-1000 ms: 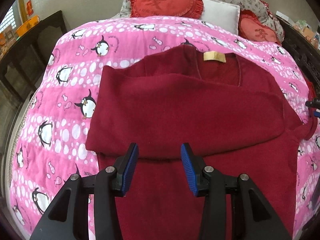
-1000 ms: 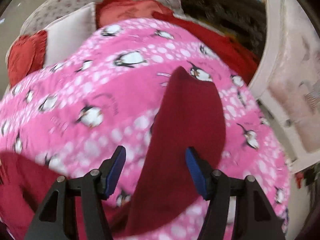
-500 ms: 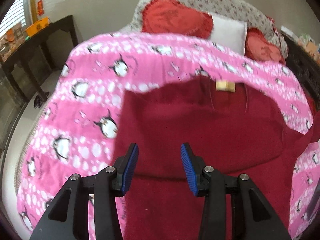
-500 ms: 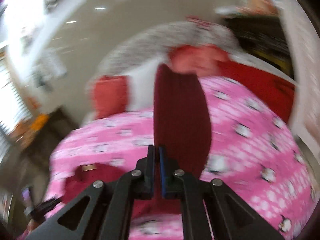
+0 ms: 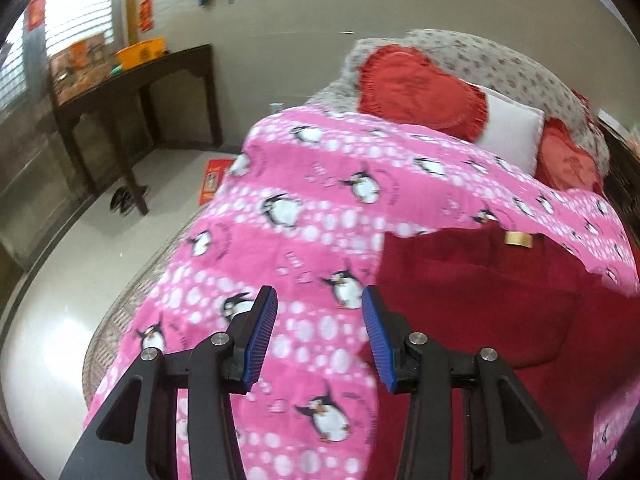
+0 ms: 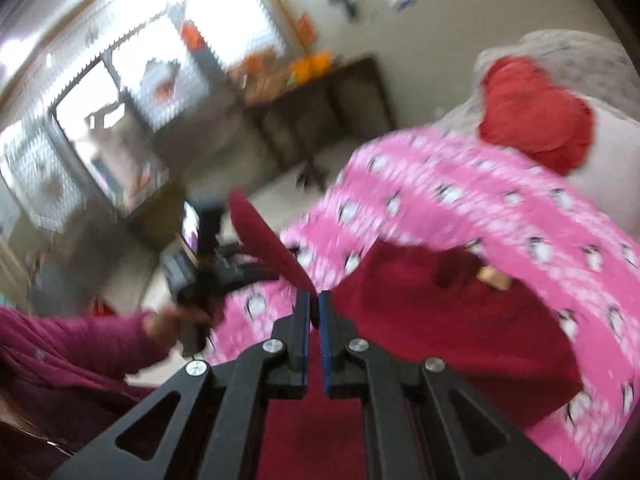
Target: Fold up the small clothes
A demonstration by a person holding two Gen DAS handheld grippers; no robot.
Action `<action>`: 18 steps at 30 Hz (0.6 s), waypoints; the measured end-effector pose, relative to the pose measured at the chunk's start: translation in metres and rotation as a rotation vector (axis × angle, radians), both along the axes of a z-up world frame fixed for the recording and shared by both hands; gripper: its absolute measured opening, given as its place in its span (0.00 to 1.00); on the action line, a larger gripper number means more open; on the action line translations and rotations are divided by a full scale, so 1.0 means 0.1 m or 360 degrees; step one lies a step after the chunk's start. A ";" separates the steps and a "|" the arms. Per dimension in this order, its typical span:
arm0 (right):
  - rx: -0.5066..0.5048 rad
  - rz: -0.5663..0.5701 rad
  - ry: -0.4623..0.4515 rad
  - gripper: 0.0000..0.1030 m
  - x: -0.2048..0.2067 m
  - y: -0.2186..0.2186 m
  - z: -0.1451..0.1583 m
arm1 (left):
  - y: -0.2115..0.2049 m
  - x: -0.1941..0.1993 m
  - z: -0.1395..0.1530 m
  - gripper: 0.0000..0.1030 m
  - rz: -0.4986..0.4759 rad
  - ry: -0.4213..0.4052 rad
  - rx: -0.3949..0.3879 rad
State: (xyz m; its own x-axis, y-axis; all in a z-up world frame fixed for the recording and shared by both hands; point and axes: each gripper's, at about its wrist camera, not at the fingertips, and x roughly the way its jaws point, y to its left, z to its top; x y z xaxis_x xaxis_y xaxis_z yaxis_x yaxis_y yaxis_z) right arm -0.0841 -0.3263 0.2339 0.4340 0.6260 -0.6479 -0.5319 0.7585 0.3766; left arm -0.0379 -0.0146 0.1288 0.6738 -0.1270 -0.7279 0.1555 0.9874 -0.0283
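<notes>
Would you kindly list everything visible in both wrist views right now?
sweater: one, dark red, flat on the bed, tan neck label
sleeve: one, dark red, lifted, pinched in the right tool
blanket: one, pink with penguins, covering the bed
heart cushions: two, red, at the bed's head
pillow: one, white, between the cushions
side table: one, dark wood, by the window
left tool: open, empty
right tool: shut on the sleeve
hand: one, magenta cuff, gripping the left tool's handle
</notes>
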 end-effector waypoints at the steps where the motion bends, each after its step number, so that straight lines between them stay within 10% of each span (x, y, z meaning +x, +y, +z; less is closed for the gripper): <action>1: -0.0029 0.0029 0.0031 0.03 0.11 0.11 -0.10 | 0.04 0.01 -0.02 0.23 0.0018 0.0006 -0.0002; 10: -0.0272 -0.0254 0.0275 0.03 1.03 0.57 -1.10 | 0.15 -0.01 -0.22 0.23 -0.0060 0.0105 -0.0022; 14: -0.0315 -0.0160 0.0286 0.61 0.69 0.63 -1.21 | 0.12 -0.13 -0.44 0.23 -0.0209 0.0270 -0.0089; 18: -0.0292 -0.0191 0.0370 0.61 0.30 0.53 -1.38 | 0.15 -0.30 -0.72 0.23 -0.0312 0.0465 -0.0136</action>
